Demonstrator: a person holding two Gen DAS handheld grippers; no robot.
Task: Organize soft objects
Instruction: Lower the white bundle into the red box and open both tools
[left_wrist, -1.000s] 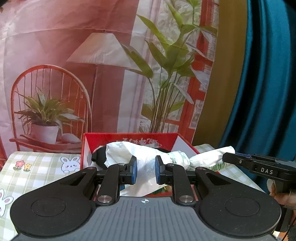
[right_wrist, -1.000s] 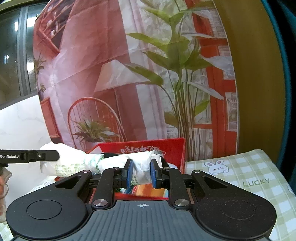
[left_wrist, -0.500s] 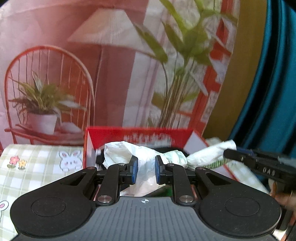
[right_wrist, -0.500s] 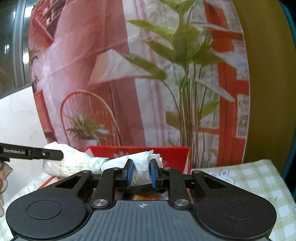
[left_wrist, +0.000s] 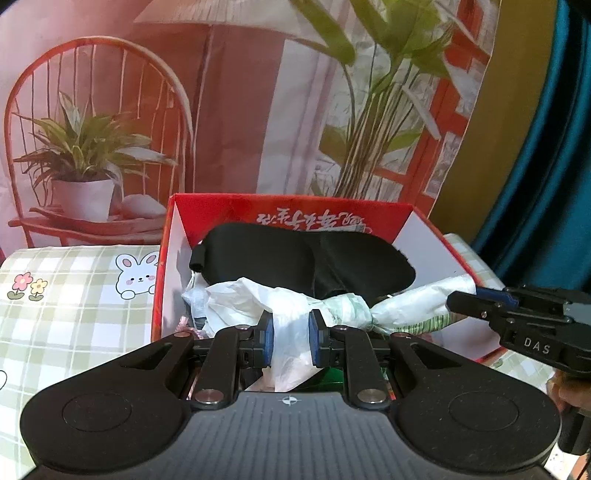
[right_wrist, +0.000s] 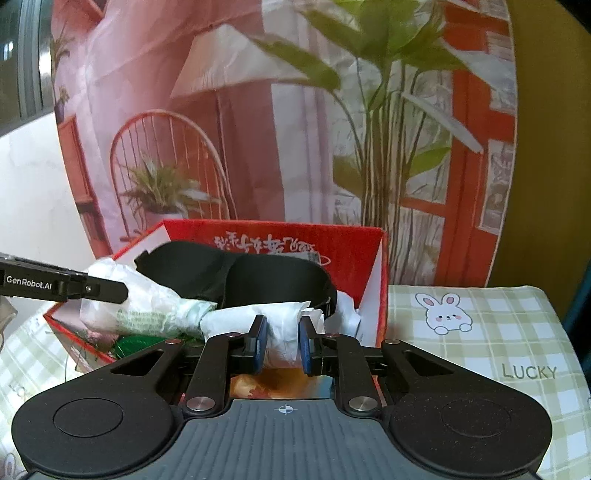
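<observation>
A twisted white plastic bag with green print (left_wrist: 347, 308) (right_wrist: 155, 314) stretches across the open red box (left_wrist: 295, 210) (right_wrist: 295, 236). My left gripper (left_wrist: 291, 338) is shut on one end of the bag. My right gripper (right_wrist: 279, 345) is shut on the other end. In the left wrist view the right gripper (left_wrist: 476, 301) shows at the right edge, clamped on the bag's tip. In the right wrist view the left gripper (right_wrist: 110, 290) enters from the left. A black eye mask (left_wrist: 295, 254) (right_wrist: 236, 273) lies in the box behind the bag.
The box stands on a green-checked tablecloth (left_wrist: 74, 295) (right_wrist: 480, 332) with rabbit prints. A printed backdrop of a chair, lamp and plants hangs behind it. A teal curtain (left_wrist: 546, 147) hangs at the right. Green and pink items lie low in the box.
Both grippers have sunk and tipped down toward the box, carrying the bag lower. The black eye mask, mostly hidden behind the bag before, now shows above it.
</observation>
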